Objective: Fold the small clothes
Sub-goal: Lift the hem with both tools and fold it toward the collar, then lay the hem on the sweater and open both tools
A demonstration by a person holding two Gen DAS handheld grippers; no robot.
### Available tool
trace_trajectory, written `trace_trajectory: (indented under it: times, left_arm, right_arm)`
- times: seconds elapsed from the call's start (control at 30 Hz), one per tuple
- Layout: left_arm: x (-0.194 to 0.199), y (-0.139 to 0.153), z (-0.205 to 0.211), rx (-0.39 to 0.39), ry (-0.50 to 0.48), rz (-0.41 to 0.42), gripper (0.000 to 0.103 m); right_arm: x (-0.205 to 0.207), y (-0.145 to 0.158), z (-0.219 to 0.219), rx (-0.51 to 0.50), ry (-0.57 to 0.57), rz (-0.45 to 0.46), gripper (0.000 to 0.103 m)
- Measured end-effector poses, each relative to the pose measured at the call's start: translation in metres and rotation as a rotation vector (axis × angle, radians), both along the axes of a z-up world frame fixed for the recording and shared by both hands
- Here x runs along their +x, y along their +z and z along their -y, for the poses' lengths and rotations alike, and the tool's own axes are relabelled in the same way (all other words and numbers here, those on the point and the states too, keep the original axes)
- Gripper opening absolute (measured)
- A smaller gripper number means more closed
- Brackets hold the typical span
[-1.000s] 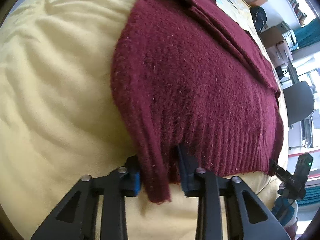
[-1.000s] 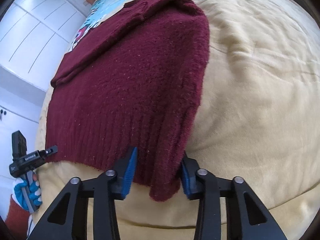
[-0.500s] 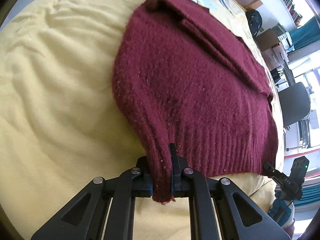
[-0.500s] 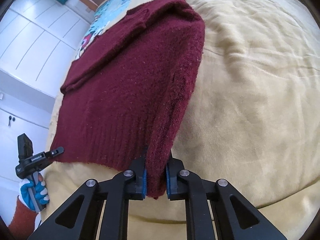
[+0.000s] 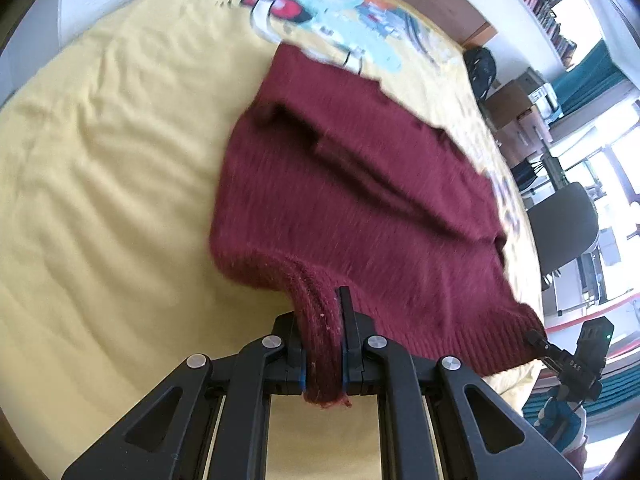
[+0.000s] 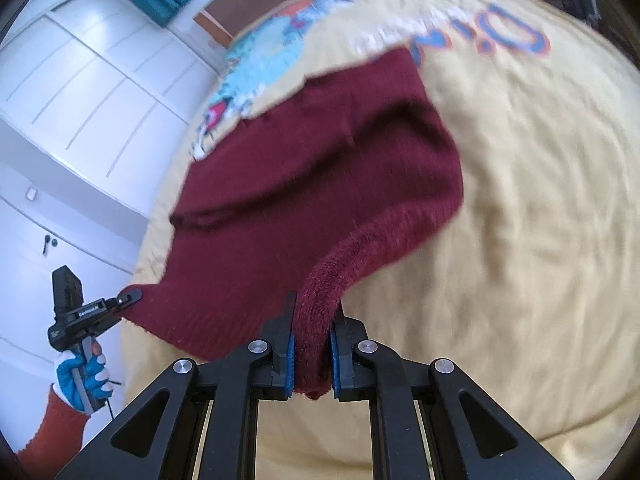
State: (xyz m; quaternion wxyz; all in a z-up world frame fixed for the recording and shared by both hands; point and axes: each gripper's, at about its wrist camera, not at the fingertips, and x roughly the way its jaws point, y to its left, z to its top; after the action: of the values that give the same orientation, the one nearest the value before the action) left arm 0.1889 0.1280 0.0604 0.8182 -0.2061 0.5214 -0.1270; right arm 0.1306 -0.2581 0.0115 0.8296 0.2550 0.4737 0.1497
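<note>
Maroon knit sweater (image 5: 360, 200) sprawled across the middle of a yellow bedspread (image 5: 100, 200), hem end lifted off the fabric at both near corners. Left gripper (image 5: 323, 344) at the bottom centre of its own view, jaws pinched tight on a bunched ribbed corner of the hem, a stub of wool poking out below the pads. Right gripper (image 6: 312, 354) same story at the bottom centre of the right wrist view: blue pads (image 6: 291, 364) clamped hard on the other hem corner, knit rolled into a thick ridge curving up and to the right. Each gripper also visible from the other camera, biting the far hem corner: right one at the lower right edge of the left view, with white lettering on its side, looks like "DAS" but too small to be sure; left one at the lower left of the right view, with a white label on the body, unreadable. Gloved hand (image 6: 82, 374), blue and white, wrapped round that handle, rust-red sleeve (image 6: 52, 428) below it. Cartoon print (image 5: 320, 12) on the bedspread past the collar end, upper centre of the left view. Big blue-and-orange letters (image 6: 516, 36) at the upper right of the right view, motion-blurred, something like "Di" at best. White cupboard doors (image 6: 80, 80) at the upper left there. Grey chair (image 5: 568, 232) at the right edge of the left view.
</note>
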Motion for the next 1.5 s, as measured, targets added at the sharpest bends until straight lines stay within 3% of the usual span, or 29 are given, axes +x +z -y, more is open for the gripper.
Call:
trace_trajectory:
  times: [0.3, 0.57, 0.7, 0.9, 1.3, 1.4, 1.5]
  left_arm:
    - [0.066, 0.057, 0.004, -0.013, 0.007, 0.134, 0.009]
    - [0.136, 0.075, 0.008, 0.019, 0.028, 0.188, 0.009]
    - [0.171, 0.063, 0.015, 0.050, 0.027, 0.175, 0.009]
    - [0.219, 0.022, 0.022, 0.111, 0.038, 0.116, 0.009]
    - [0.269, -0.051, 0.021, 0.171, 0.070, -0.029, 0.012]
    - [0.276, -0.058, 0.020, 0.150, 0.079, -0.048, 0.014]
    - [0.281, -0.064, 0.013, 0.087, 0.096, -0.065, 0.026]
  right_arm:
    - [0.059, 0.067, 0.018, -0.025, -0.033, 0.133, 0.012]
    - [0.126, 0.084, 0.035, -0.038, -0.107, 0.176, 0.012]
    - [0.159, 0.070, 0.036, -0.064, -0.130, 0.157, 0.012]
    - [0.212, 0.034, 0.034, -0.099, -0.153, 0.091, 0.012]
    - [0.272, -0.037, 0.030, -0.115, -0.229, -0.064, 0.015]
    - [0.279, -0.046, 0.030, -0.116, -0.243, -0.081, 0.025]
    - [0.285, -0.048, 0.032, -0.122, -0.270, -0.085, 0.047]
